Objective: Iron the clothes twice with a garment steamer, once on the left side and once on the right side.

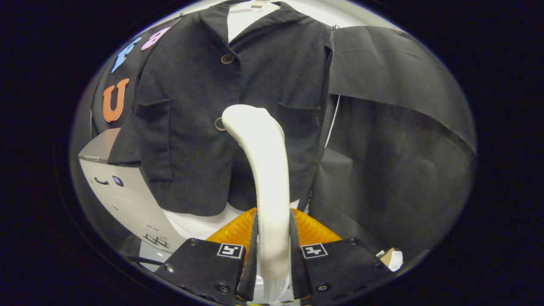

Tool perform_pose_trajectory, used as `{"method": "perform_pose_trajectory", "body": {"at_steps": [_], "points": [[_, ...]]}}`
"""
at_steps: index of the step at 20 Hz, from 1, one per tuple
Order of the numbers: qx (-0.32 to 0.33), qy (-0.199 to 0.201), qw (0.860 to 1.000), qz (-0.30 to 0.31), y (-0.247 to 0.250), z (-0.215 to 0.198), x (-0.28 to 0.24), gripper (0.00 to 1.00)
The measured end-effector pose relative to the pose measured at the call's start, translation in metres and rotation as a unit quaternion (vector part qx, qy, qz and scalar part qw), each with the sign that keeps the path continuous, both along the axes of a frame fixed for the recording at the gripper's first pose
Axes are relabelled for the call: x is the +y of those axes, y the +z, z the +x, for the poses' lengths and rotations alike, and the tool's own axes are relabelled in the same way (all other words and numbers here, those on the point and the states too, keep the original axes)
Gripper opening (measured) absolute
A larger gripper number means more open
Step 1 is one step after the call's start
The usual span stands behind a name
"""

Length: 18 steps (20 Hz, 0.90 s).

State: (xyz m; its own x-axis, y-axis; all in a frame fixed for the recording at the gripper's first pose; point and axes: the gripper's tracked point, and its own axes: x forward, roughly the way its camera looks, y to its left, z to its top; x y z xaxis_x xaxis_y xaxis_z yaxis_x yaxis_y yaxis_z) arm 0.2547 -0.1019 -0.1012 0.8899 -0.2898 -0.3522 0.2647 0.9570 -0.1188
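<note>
Gripper view: steamer between gripper jaws

A cloth-walled recording booth, with hung jacket and white machine.

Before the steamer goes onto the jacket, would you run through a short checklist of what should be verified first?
1. Grip: the gripper has both fingers pressed on the white steamer handle. Ok.
2. Steamer attitude: it stands upright between the fingers, head curving toward the jacket. Ok.
3. Aim: the head sits near the lower button, roughly at the jacket's centre, not yet on the left or right side. Not ok.
4. Contact with the fabric: depth is unclear. Cannot tell.
5. Jacket hanging: it hangs buttoned, front facing the gripper. Ok.
6. Steam running: none visible. Cannot tell.
</note>
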Motion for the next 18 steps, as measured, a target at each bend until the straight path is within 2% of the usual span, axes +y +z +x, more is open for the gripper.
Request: {"method": "perform_pose_trajectory", "body": {"at_steps": [10, 18], "points": [[0.050, 0.001, 0.999, 0.005, -0.055, -0.011, -0.001, 0.36], [0.058, 0.000, 0.998, 0.021, -0.061, -0.013, 0.003, 0.36]]}}
